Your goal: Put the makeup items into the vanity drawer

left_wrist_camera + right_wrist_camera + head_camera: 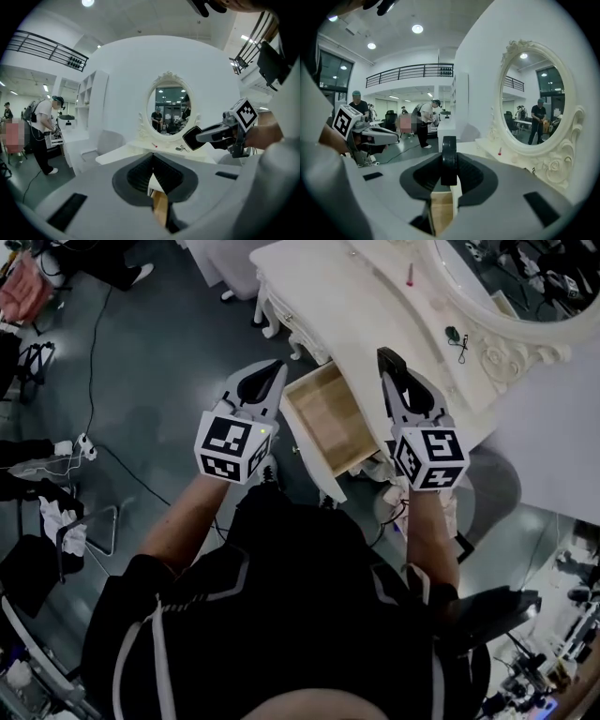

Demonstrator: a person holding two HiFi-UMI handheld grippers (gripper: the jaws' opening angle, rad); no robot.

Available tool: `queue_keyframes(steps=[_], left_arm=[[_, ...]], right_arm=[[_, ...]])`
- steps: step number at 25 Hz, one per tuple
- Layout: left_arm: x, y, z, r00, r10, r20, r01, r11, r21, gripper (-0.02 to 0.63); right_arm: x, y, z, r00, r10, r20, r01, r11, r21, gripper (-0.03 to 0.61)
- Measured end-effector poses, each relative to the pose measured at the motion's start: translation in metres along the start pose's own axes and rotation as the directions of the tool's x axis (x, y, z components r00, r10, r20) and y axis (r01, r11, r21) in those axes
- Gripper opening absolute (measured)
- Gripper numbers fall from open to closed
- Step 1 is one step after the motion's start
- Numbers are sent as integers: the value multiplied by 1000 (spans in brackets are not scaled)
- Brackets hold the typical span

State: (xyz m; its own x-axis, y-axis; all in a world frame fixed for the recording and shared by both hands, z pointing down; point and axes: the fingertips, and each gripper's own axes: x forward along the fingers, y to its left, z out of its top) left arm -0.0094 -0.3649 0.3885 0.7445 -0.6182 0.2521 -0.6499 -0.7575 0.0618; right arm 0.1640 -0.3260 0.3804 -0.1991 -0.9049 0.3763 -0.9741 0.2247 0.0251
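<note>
Two grippers hang just above the open drawer (323, 418). The right gripper (394, 377) clamps a black compact (390, 359) by its flat faces; it looks light, rigid and slick, so a firm hold suits. The left gripper (278, 366), beside it, is closed and empty.

Looking steeply down onto the drawer (323, 418). Peering along the jaws toward the mirror (168, 110), sharing the worktop (356, 287).
</note>
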Motion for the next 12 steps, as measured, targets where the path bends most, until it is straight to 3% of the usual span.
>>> queue_keyframes(steps=[12], left_arm=[[25, 19, -73, 992, -92, -89, 88, 995, -53, 3]], right_arm=[[64, 24, -88, 988, 16, -156, -14, 1000, 18, 100]])
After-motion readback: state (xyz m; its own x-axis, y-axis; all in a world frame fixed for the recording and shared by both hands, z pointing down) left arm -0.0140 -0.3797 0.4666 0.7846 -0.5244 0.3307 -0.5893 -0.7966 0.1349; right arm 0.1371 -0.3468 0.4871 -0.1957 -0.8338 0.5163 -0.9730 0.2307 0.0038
